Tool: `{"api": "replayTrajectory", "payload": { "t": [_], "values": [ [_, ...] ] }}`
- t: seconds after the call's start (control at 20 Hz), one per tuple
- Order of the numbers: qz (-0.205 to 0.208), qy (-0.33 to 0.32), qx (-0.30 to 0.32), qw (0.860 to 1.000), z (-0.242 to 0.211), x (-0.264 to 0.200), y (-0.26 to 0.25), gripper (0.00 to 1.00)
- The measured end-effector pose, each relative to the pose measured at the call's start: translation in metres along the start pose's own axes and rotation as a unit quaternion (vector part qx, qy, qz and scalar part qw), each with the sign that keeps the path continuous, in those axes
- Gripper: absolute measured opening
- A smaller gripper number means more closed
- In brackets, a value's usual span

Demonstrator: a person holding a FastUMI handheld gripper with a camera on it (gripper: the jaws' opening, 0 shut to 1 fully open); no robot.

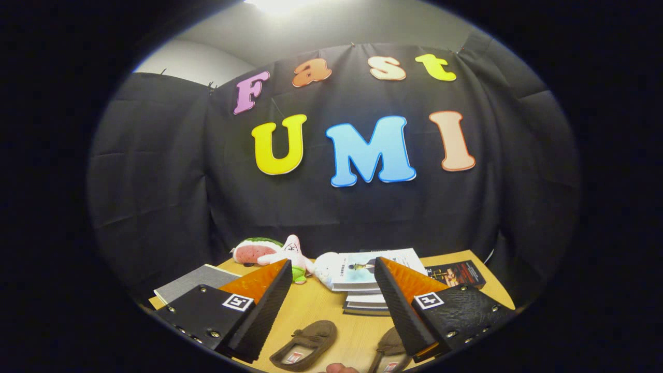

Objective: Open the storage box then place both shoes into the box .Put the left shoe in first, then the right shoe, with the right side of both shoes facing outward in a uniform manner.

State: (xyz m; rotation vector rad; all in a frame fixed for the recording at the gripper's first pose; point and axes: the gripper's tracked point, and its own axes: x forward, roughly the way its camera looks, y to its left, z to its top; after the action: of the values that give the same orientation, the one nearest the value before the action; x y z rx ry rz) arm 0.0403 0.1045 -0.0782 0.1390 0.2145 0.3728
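Note:
Two brown slip-on shoes lie on the wooden table [321, 311] below my gripper [331, 269]. One shoe [305, 343] rests between the fingers, nearer the left one. The other shoe [389, 349] is partly hidden under the right finger [401, 298]. My fingers stand wide apart with nothing between them, held above the table. A fingertip of a person's hand [337, 368] shows between the two shoes, nearest to me.
A stack of books [375, 277] sits just beyond the fingers, with a dark book [458, 273] to its right. Plush toys [274, 252] lie at the table's far edge. A grey notebook [191, 282] lies behind the left finger.

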Motion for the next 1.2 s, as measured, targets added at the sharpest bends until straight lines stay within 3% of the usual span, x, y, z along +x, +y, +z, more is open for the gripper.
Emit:
{"api": "replayTrajectory", "payload": {
  "t": [0.15, 0.3, 0.6, 0.8, 1.2],
  "values": [
    [0.026, 0.034, 0.027, 0.999, -0.019, 0.018, 0.011, 0.97],
    [0.081, 0.068, 0.054, 0.993, -0.040, 0.028, 0.032, 0.98],
    [0.173, 0.151, 0.124, 0.965, -0.086, 0.045, 0.069, 0.98],
    [0.236, 0.209, 0.161, 0.935, -0.117, 0.051, 0.098, 0.97],
    [0.346, 0.315, 0.267, 0.842, -0.166, 0.056, 0.159, 0.97]
  ]
}}
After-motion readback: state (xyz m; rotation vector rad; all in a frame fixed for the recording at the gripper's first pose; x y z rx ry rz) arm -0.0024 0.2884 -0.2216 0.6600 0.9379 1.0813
